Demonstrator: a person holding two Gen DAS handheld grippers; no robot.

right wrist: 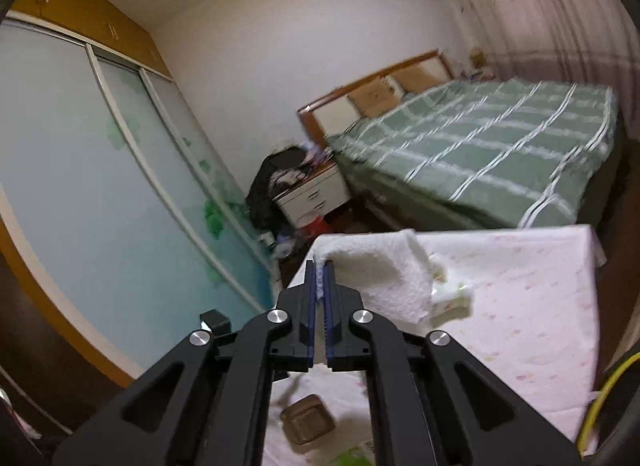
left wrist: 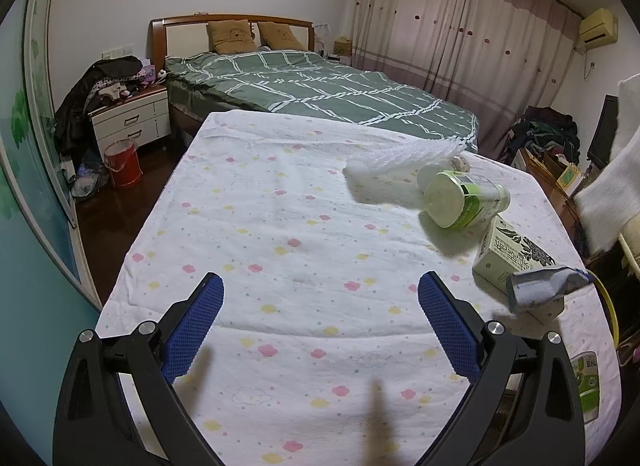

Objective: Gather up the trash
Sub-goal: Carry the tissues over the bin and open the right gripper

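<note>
While the right hand-held gripper (right wrist: 320, 278) pinches white foam netting (right wrist: 384, 270), it drapes rightward; left hand-held gripper (left wrist: 320, 306) gapes.

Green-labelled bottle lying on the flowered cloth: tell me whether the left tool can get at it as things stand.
Probably yes. The left tool stands open over bare flowered cloth, and nothing lies between it and the green-labelled bottle. The carton beside the bottle may crowd one finger.
</note>
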